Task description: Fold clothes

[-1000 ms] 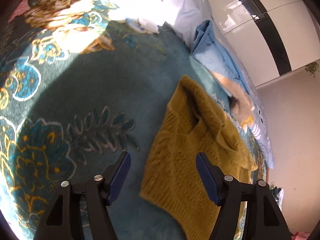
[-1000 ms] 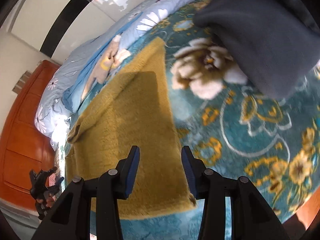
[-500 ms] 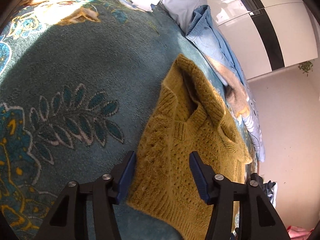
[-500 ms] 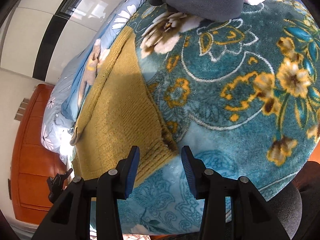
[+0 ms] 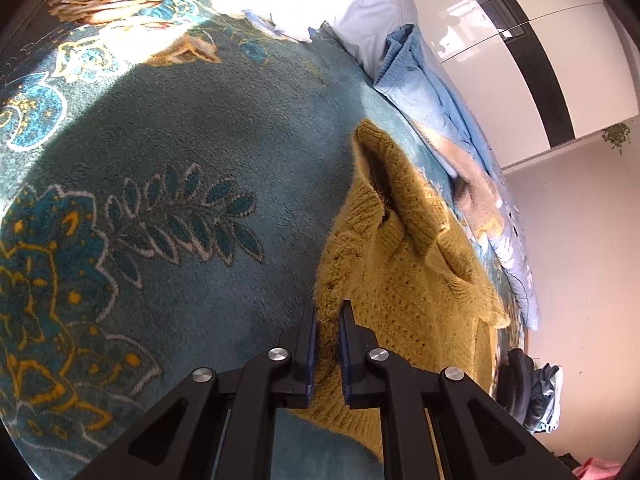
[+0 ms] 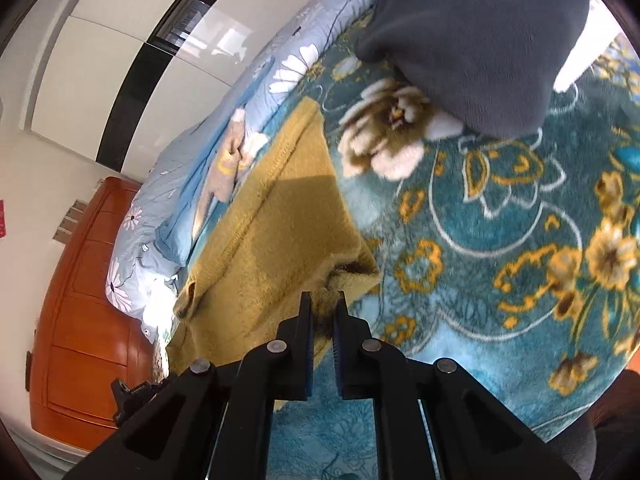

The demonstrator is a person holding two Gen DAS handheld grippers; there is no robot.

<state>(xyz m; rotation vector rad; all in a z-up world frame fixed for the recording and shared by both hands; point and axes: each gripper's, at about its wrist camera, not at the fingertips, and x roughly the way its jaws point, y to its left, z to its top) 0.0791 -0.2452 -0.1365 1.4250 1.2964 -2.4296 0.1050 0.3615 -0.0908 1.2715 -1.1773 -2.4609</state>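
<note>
**Both jaws pinched on the near edge of the sweater**

The jaws of the left gripper (image 5: pixel 327 316) are nearly closed with a fold of yellow knit between them, and the jaws of the right gripper (image 6: pixel 323 306) are closed the same way on a bunched corner of the same garment. The sweater (image 5: pixel 404 292) lies flat on a teal flowered blanket (image 5: pixel 168 184), neck opening toward the far side in the left view, hem corner toward the right gripper.

By the look of it, the knit is thick, soft and limp. It should be light but floppy, sagging between the two holds and stretching if pulled hard. The fuzzy surface probably clings to the plush blanket, so dragging may rumple it; lifting clear seems safer. The two near-edge points now taken seem sensible grips for carrying one side over.

The sleeves are hard to trace: one seems folded across the body near the neck, the other is not clearly seen. How much cloth sits inside each pinch is hidden by the fingers. The gripper bodies cover the nearest edge.

Beyond it lie a blue flowered quilt (image 6: pixel 256 92) along the far side, a dark grey cloth (image 6: pixel 472 44) and a wooden cabinet (image 6: pixel 80 300).
</note>
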